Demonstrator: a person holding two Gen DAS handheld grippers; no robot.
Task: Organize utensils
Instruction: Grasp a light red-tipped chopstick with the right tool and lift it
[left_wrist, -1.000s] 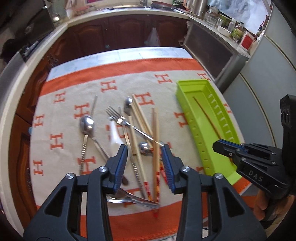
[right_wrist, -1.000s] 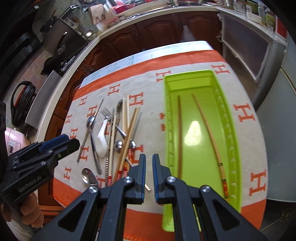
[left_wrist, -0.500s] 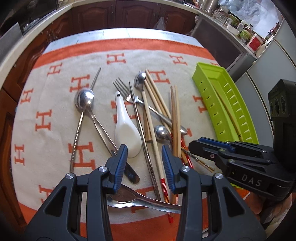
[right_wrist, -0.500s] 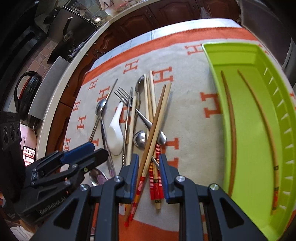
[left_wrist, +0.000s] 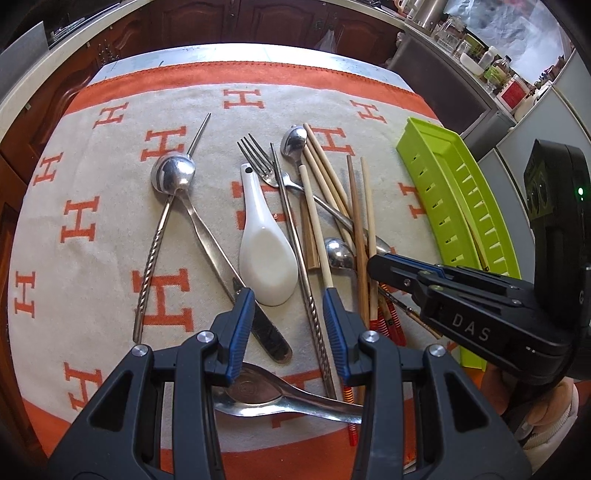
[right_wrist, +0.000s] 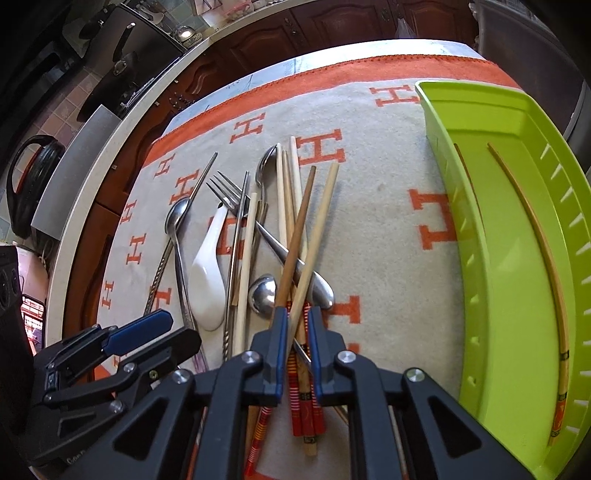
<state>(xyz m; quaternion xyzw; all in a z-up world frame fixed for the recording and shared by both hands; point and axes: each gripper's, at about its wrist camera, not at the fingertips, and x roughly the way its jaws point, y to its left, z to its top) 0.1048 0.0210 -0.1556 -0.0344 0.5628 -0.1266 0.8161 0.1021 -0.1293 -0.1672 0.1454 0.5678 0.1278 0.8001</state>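
Observation:
A pile of utensils lies on the cloth: a white ceramic spoon (left_wrist: 267, 254), a fork (left_wrist: 258, 160), metal spoons, twisted metal chopsticks (left_wrist: 306, 280) and several wooden chopsticks (right_wrist: 303, 236). My right gripper (right_wrist: 295, 325) is low over the near ends of the crossed wooden chopsticks, its jaws narrowly apart around them, not visibly clamped. It also shows in the left wrist view (left_wrist: 384, 260). My left gripper (left_wrist: 288, 306) is open above the white spoon's bowl and a twisted chopstick. A green tray (right_wrist: 476, 110) at the right holds two chopsticks (right_wrist: 535, 236).
The orange and beige cloth (left_wrist: 110, 229) covers the table. A large metal spoon (left_wrist: 280, 398) lies near the front edge under my left gripper. Kitchen cabinets and a counter stand behind the table. The tray's slotted wall (left_wrist: 439, 192) faces the pile.
Both grippers have come down and closer to the pile. My right gripper moved left from the tray to the wooden chopsticks and opened slightly around their ends.

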